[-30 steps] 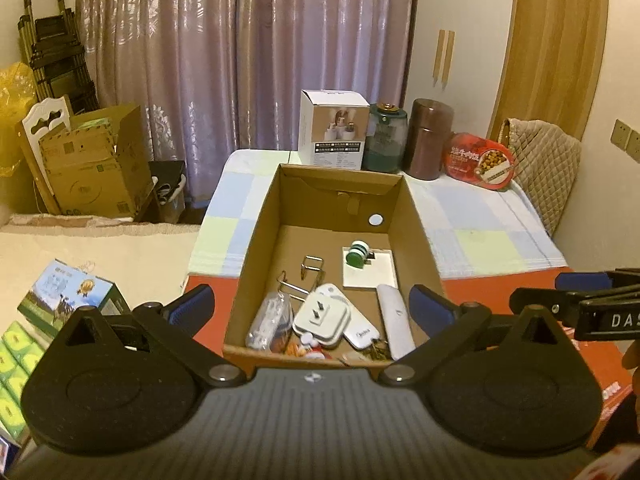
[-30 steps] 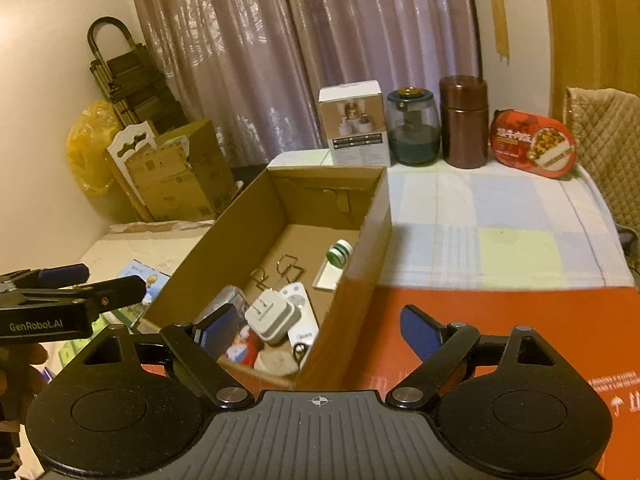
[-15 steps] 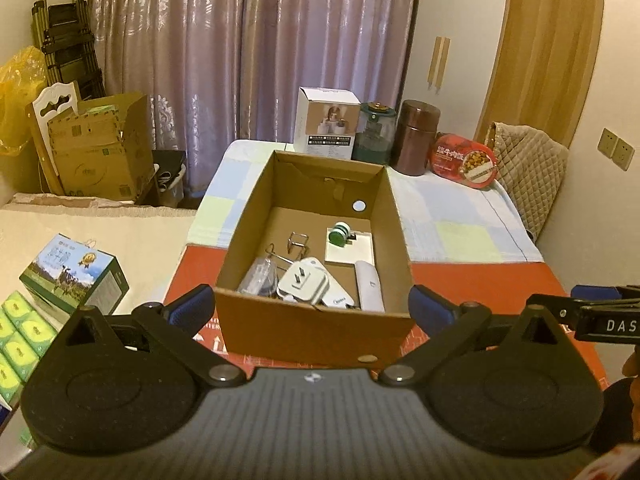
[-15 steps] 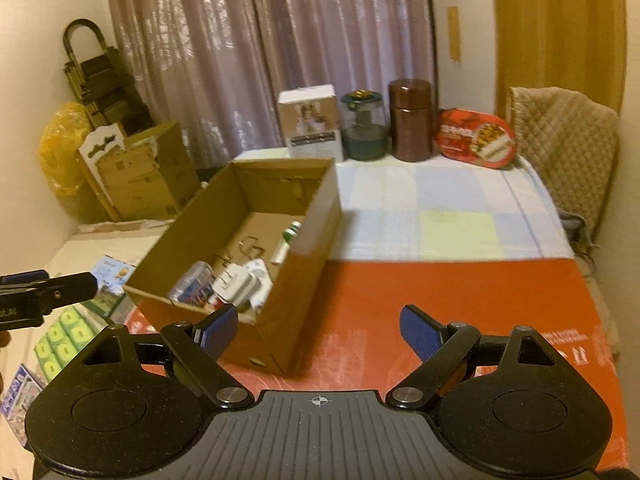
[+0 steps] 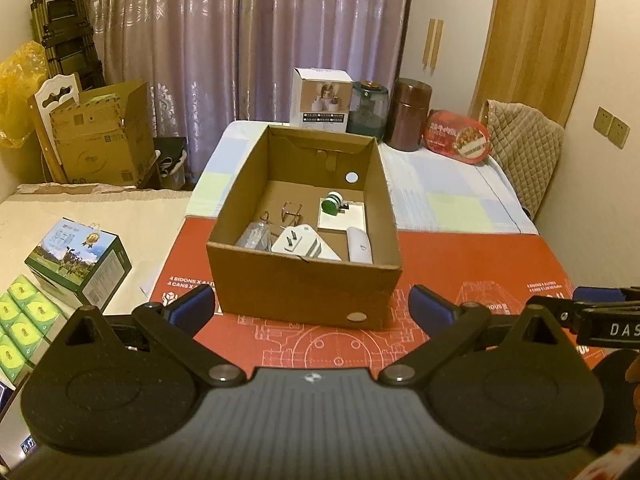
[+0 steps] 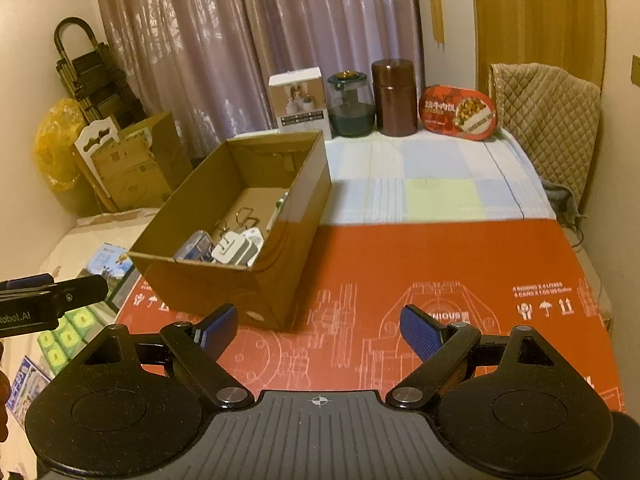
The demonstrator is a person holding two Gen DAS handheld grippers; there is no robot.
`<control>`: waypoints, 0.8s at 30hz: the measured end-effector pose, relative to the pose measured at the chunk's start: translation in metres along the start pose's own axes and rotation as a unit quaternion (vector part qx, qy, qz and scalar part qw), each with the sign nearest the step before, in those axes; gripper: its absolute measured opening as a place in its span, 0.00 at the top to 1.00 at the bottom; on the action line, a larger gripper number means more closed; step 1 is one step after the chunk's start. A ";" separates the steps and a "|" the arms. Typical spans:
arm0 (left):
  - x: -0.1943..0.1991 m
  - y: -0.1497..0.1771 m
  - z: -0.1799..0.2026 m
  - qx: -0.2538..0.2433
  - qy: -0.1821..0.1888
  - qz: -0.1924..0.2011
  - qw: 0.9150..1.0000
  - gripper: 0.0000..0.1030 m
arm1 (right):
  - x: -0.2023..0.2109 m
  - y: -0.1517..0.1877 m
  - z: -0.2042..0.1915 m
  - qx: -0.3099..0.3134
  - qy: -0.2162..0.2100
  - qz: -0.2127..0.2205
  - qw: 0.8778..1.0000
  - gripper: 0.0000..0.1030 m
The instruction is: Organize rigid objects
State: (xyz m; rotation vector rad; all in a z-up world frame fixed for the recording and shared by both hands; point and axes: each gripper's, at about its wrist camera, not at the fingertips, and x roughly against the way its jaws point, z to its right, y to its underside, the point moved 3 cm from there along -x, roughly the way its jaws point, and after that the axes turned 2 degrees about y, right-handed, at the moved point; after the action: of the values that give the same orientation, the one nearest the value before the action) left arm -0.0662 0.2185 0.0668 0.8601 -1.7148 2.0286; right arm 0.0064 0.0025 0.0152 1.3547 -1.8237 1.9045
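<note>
Two grippers spread apart, empty | left gripper (image 5: 310, 306) facing cardboard box (image 5: 304, 286) | right gripper (image 6: 318, 326) right of it

Dim, warm yellowish indoor light from overhead, with no daylight through the drawn curtains (image 5: 248, 40). Soft shadow inside the cardboard box (image 5: 304, 280) and on its near wall. Strong fisheye bending and dark vignetting at the corners. Slight softness and grain throughout; no harsh glare.

One cardboard box (image 5: 304, 280), two jars (image 5: 367, 109), one tin (image 5: 458, 137).
</note>
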 end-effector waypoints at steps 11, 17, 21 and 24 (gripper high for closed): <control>-0.004 0.007 0.008 -0.010 0.006 -0.015 1.000 0.02 | -0.001 0.015 0.008 -0.002 0.016 -0.014 1.000 0.17; -0.010 0.011 0.012 -0.018 0.003 -0.022 1.000 0.02 | 0.000 0.017 0.006 0.001 0.017 -0.013 1.000 0.17; -0.014 0.013 0.013 -0.019 0.002 -0.024 1.000 0.01 | -0.001 0.017 0.007 0.000 0.018 -0.014 1.000 0.17; -0.015 0.013 0.013 -0.020 0.002 -0.025 0.999 0.01 | -0.002 0.017 0.007 0.000 0.018 -0.015 1.000 0.17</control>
State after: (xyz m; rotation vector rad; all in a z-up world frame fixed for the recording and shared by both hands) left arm -0.0603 0.2053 0.0483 0.8768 -1.7095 1.9554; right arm -0.0007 -0.0069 0.0003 1.3307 -1.7757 1.9006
